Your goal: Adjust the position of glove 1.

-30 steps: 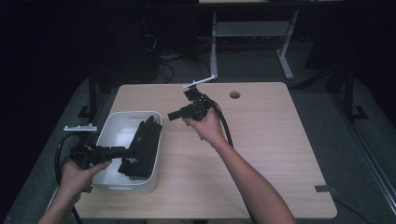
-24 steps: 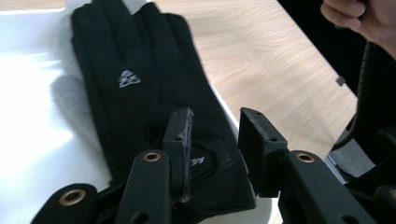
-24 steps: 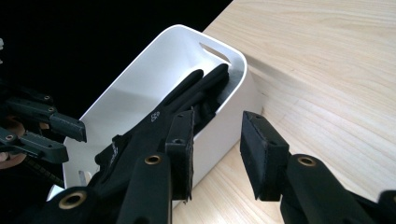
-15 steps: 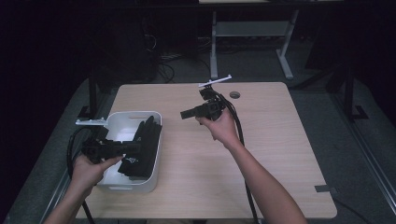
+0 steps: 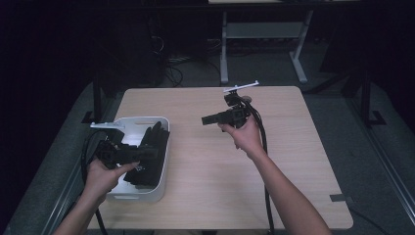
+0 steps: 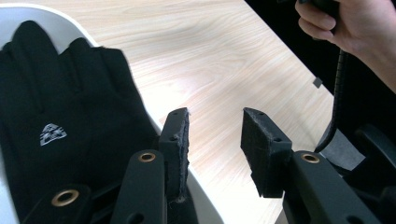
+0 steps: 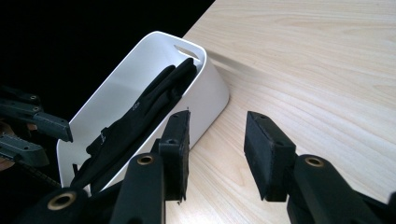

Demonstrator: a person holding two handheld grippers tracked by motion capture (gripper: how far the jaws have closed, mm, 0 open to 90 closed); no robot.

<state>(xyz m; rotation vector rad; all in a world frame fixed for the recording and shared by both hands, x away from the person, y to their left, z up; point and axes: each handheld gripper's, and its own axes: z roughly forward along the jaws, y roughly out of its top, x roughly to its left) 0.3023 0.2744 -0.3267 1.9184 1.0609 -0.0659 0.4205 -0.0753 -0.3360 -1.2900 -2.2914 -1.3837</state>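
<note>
Dark floor and the legs of a white stand surround the light wooden table [image 5: 205, 166] where we work with both hands. We see a white plastic bin [image 5: 147, 195] standing at the table's left part, near the front edge, and black gloves [image 5: 151, 149] lie inside it, leaning against the wall that faces the middle of the table. In the left gripper view one glove [image 6: 60, 126] shows its spread fingers and a small pale logo on the back; in the right gripper view the gloves [image 7: 140, 112] run lengthwise along the bin's [image 7: 205, 93] inner wall.

Our left gripper [image 5: 151, 152] hangs over the bin in the high view, pointing toward the table's middle. Its jaws have just been opening; in the left gripper view they stand apart with bare wood showing through the gap, one pad [image 6: 180, 140] just beside the glove and the bin's rim, and nothing is pinched between them.

Our right gripper [image 5: 205, 119] is held above the table's far middle, well apart from the bin, pointing left toward it. Its jaws have also just been opening, and in the right gripper view the gap between the pads [image 7: 266, 149] frames only tabletop, so it carries nothing.
</note>
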